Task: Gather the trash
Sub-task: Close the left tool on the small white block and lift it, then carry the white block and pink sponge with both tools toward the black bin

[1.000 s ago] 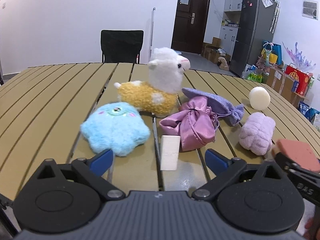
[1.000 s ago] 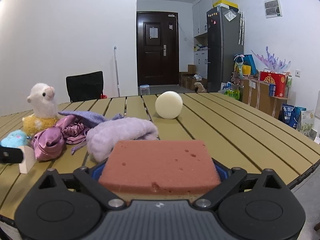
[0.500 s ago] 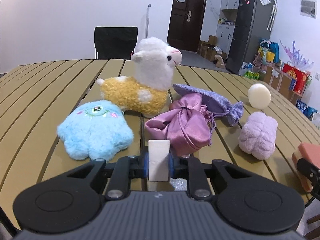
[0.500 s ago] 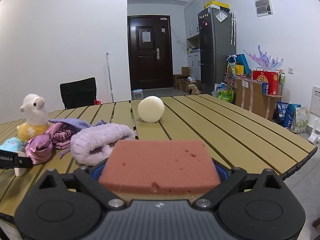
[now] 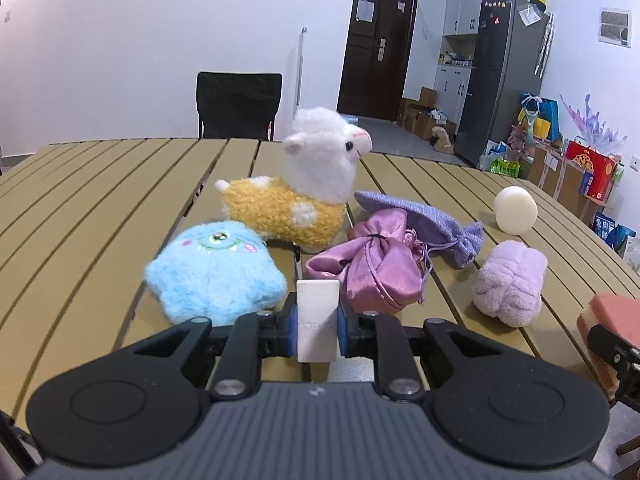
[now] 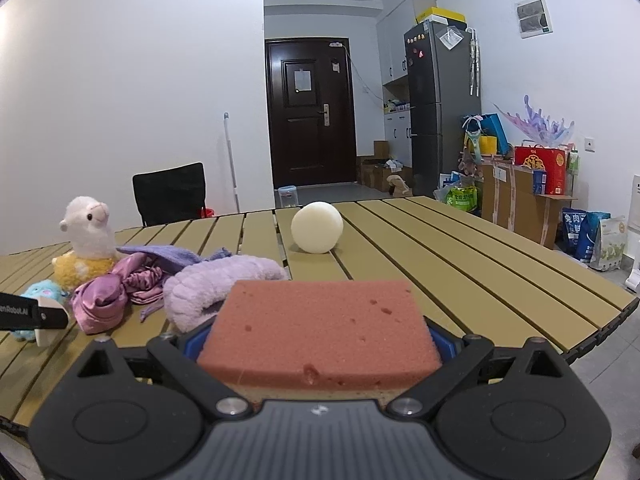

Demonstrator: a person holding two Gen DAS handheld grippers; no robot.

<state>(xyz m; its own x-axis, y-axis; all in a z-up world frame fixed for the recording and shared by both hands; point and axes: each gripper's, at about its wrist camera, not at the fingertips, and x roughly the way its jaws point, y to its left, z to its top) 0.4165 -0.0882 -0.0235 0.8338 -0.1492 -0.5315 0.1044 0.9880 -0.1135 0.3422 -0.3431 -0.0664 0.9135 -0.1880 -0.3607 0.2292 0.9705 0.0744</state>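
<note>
Left wrist view puts the white foam block (image 5: pixel 317 320) dead centre for me, standing upright with its long axis vertical, pinched on its two side faces by the blue pads of my left gripper (image 5: pixel 317 326). The jaws are drawn in tight against it, so I read that as a firm grip on the block. I cannot tell whether its foot touches the slatted surface (image 5: pixel 100 208) or hangs just above it. Close beyond it sit the blue plush (image 5: pixel 214 270) to the left and the pink satin pouch (image 5: pixel 372 272) to the right, both just beside the block but apart from it. Behind those are the alpaca toy (image 5: pixel 304 196) and the purple drawstring bag (image 5: pixel 424 216), with the lilac rolled cloth (image 5: pixel 510 282) and the pale ball (image 5: pixel 515 210) further right.

My right gripper (image 6: pixel 318 340) is clamped on the pink sponge (image 6: pixel 320 328), which lies flat with its broad face up and its long axis across the jaws. From the left camera that sponge shows at the far right edge, so the two hands are side by side, well apart.

Since no bin shows in either view, I judge the coming move to be a straight lift of the block, up and back toward me, as the soft things crowd its far side.
</note>
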